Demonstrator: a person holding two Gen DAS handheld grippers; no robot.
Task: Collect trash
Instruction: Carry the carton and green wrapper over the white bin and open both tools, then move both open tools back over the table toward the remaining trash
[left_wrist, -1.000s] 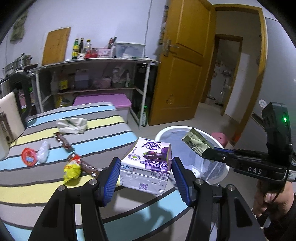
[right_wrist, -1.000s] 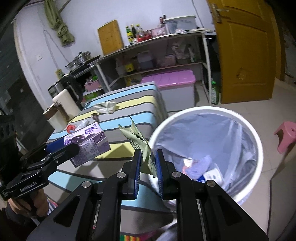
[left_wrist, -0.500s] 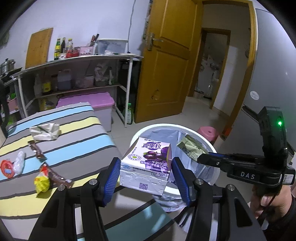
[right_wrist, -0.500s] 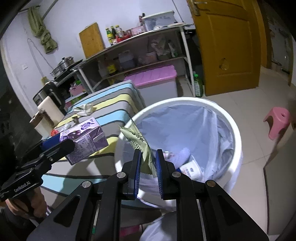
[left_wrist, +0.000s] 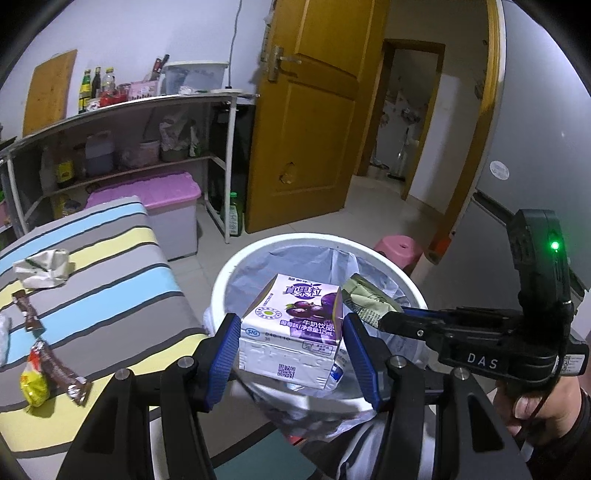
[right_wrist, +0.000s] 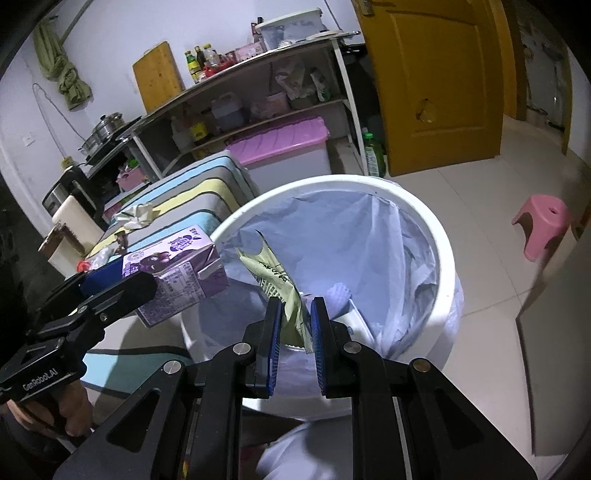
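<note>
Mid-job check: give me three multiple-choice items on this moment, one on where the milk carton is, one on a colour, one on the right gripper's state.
1. Where is the milk carton?
A. lying on the striped cloth
B. held over the bin's near rim
C. at the bottom of the bin

2. What colour is the stool on the floor?
A. pink
B. green
C. black

3. What is the right gripper doing?
A. open and empty
B. clamped on the bin's rim
C. shut on a green wrapper

Key: 1 B, the left gripper grips it above the white bin; 2 A, it shows pink; 3 C, the green wrapper sticks up between its pads.
</note>
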